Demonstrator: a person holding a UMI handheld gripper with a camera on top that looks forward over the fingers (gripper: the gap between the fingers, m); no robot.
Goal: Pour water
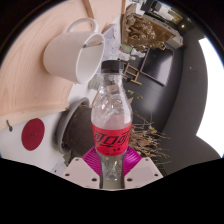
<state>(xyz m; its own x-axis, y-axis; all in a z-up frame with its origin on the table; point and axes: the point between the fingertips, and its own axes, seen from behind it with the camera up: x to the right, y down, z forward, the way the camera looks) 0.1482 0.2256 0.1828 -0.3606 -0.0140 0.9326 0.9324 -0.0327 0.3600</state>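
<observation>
Clear plastic bottle (111, 120), white cap on, red-and-black label with writing too small to read, stands upright between the fingers of the gripper (111, 165), both pads (95, 158) pressed against its lower body. The view is tilted. A white mug (72, 54) sits just beyond and left of the cap, open mouth facing the bottle, on the pale table (25, 85); a red round sticker (33, 131) lies near left, and dry twigs (150, 135) crowd the right side.
</observation>
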